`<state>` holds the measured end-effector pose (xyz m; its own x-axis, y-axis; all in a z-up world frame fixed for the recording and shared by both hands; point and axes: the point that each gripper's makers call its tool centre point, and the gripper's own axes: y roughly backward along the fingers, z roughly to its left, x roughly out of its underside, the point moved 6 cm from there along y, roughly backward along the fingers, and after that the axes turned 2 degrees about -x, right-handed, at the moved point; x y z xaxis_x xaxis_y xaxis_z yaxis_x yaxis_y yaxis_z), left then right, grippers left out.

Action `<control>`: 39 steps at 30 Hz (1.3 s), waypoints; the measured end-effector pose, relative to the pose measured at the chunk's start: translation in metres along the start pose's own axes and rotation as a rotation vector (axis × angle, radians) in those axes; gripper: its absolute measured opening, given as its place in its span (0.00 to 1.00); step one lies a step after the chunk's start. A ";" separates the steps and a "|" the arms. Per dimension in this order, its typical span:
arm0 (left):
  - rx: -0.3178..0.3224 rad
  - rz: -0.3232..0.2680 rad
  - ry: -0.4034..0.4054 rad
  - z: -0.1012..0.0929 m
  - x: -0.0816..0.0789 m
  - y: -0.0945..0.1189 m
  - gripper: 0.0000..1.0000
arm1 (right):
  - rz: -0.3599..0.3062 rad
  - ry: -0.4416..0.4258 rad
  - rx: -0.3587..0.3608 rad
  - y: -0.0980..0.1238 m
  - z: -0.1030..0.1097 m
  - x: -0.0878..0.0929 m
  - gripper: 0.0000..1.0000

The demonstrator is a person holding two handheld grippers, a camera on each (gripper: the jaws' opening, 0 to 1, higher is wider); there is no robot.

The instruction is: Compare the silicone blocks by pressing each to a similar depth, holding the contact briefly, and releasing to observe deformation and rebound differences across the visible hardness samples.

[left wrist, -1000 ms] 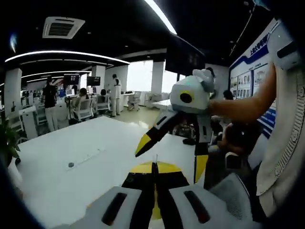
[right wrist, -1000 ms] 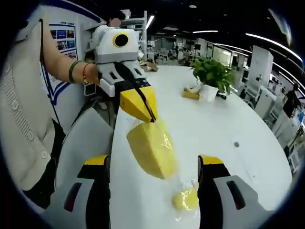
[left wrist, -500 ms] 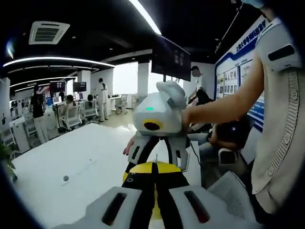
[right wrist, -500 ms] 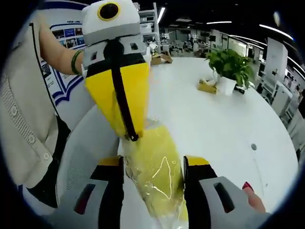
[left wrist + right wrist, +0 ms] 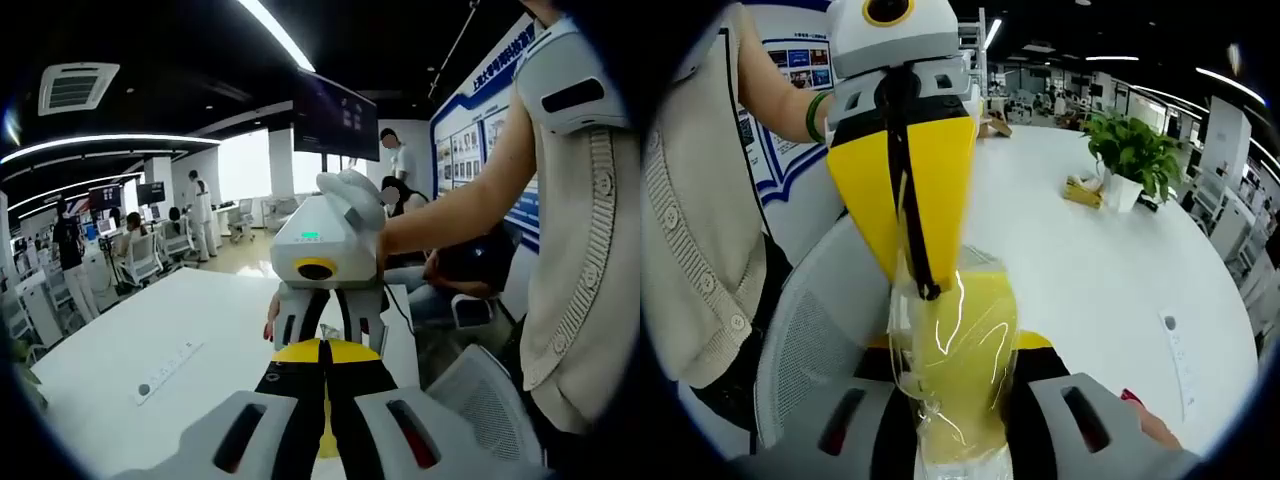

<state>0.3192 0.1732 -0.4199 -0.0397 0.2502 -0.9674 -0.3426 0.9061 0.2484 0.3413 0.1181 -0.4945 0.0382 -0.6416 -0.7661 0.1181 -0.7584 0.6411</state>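
Note:
A yellow silicone block (image 5: 962,370) wrapped in a clear plastic bag stands upright between the jaws of my right gripper (image 5: 955,348), which are shut on its sides. From above in the right gripper view, my left gripper (image 5: 926,288) reaches down with its yellow jaws shut, the tip pinching the top of the bag. In the left gripper view, my left gripper (image 5: 322,348) is shut, tip to tip with the right gripper (image 5: 324,322), which faces the camera and is held by a bare arm.
A long white table (image 5: 1090,260) carries a potted plant (image 5: 1128,150), a small yellow item (image 5: 1081,189) and a power strip (image 5: 166,365). A grey mesh chair (image 5: 805,350) is below left. A hand (image 5: 1143,418) rests by the right gripper. People stand far off.
The right gripper's jaws have closed in from wide apart onto the bagged block. The left gripper stayed shut on the bag's top while both hands drew closer together.

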 end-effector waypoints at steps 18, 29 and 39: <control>0.025 -0.011 -0.062 -0.031 -0.009 0.009 0.00 | 0.094 0.050 -0.005 0.006 0.028 -0.007 0.05; 0.024 -0.009 -0.087 -0.039 -0.011 0.012 0.00 | 0.105 0.050 0.005 0.009 0.037 -0.009 0.05; 0.021 -0.001 -0.101 -0.044 -0.010 0.013 0.00 | 0.119 0.033 -0.016 0.009 0.042 -0.006 0.05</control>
<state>0.2740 0.1672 -0.4093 0.0554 0.2816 -0.9579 -0.3229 0.9129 0.2496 0.3001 0.1106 -0.4825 0.0851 -0.7224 -0.6862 0.1267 -0.6752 0.7266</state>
